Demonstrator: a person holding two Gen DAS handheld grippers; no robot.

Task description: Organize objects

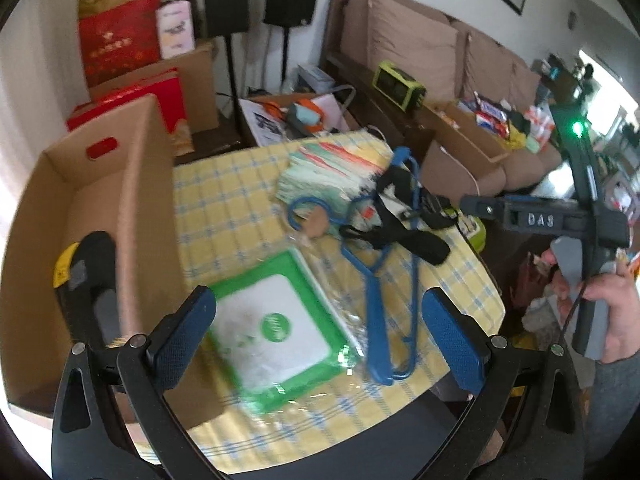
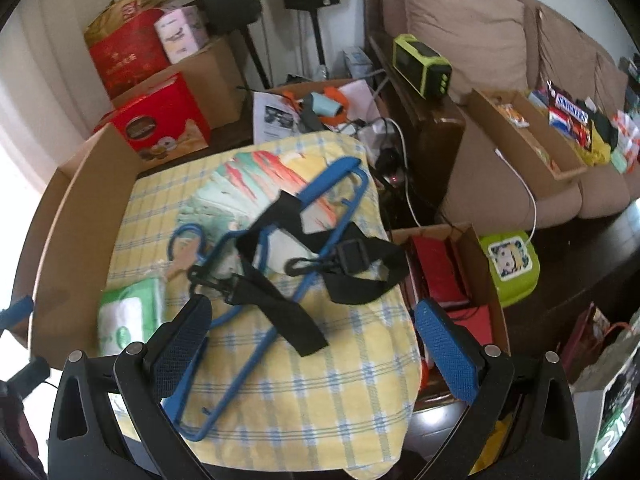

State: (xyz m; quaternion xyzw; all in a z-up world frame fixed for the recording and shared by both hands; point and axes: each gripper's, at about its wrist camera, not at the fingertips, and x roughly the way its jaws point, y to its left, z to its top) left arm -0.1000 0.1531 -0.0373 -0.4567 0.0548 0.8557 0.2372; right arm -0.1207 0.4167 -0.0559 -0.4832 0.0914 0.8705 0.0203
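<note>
Both claws — left claw [image 1: 316, 320], right claw [image 2: 312, 324] — are hovering wide, empty; likely next: gripping the wipes pack [image 1: 276, 324], boxing it in the cardboard box [image 1: 136, 184].

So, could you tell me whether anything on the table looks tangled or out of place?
Yes: the black strap with its clips is draped across and threaded through the blue hanger, so lifting either may drag the other. The hanger also lies partly on the colourful stack of cloths. Nothing looks spilled or broken.
</note>
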